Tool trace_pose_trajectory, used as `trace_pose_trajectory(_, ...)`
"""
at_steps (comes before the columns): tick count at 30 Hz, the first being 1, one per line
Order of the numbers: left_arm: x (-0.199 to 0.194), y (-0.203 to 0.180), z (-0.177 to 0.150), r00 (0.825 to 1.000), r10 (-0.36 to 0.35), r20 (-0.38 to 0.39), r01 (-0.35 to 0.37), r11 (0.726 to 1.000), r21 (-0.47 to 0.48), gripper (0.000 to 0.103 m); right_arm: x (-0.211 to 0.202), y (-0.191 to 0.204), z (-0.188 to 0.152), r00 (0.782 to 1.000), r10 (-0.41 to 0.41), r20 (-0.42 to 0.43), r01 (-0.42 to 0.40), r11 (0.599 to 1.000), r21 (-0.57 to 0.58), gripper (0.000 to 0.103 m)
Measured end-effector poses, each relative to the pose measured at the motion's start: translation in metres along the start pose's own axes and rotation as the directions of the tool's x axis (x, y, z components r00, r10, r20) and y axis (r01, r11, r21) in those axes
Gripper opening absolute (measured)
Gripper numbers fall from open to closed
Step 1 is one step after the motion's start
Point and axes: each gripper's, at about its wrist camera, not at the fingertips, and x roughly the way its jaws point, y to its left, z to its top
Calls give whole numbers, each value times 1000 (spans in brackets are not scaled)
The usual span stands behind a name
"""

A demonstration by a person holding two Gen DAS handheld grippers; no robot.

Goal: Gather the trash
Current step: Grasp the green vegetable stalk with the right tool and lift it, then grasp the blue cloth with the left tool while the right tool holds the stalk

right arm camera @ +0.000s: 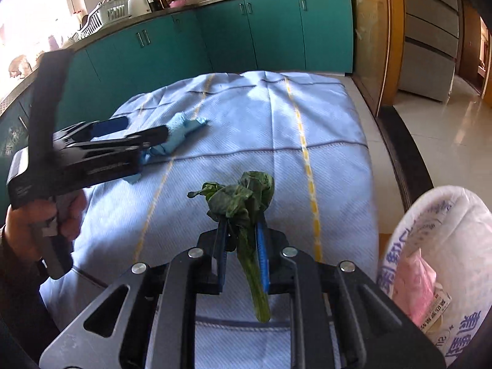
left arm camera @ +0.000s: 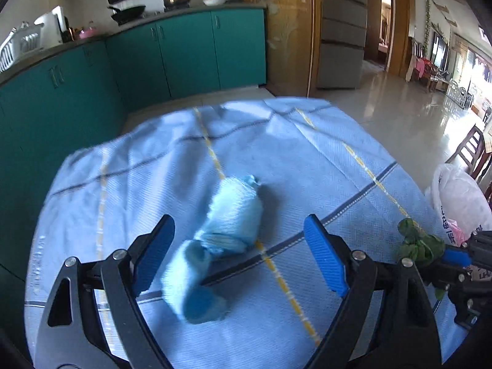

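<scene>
A crumpled light-blue wad (left arm camera: 221, 233) lies on the blue striped tablecloth (left arm camera: 307, 160). My left gripper (left arm camera: 240, 252) stands open around it, with a gap between each blue pad and the wad. The right wrist view shows the same left gripper (right arm camera: 147, 127), held by a hand, at the wad (right arm camera: 184, 129). My right gripper (right arm camera: 243, 246) is shut on the stem of a wilted green leafy vegetable (right arm camera: 243, 196), held just above the cloth. In the left wrist view the vegetable (left arm camera: 418, 243) shows at the right edge in the right gripper (left arm camera: 455, 256).
An open white plastic bag (right arm camera: 446, 246) holding pink packaging (right arm camera: 415, 283) stands at the table's right edge, and shows as the bag (left arm camera: 458, 196) in the left wrist view. Teal cabinets (right arm camera: 246, 30) with cookware on top run behind the table. A wooden chair (left arm camera: 470, 150) is to the right.
</scene>
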Motion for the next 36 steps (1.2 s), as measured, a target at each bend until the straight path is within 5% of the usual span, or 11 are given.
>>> trace_pose_trajectory(8, 4, -1, -3, 998, 57, -38, -58, 998, -14, 30, -5, -1, -8, 1000, -2, 14, 2, 1000, -18, 18)
trace_pose_trajectory(14, -2, 5, -7, 998, 48, -35, -48, 999, -10, 31, -9, 2, -7, 1000, 2, 30, -2, 1000, -24, 19)
trace_pose_trajectory(20, 3, -2, -9, 999, 28, -40, -27, 999, 16, 57, -5, 2, -8, 1000, -8, 20, 9, 1000, -19, 21)
trace_pose_trajectory(28, 12, -11, -9, 996, 76, -52, -73, 995, 63, 63, 3, -1, -8, 998, -53, 14, 54, 999, -4, 60)
trace_pose_trajectory(36, 21, 0, -6, 994, 57, -88, -57, 998, -2, 65, 5, 3, -9, 998, -55, 16, 56, 998, -17, 66)
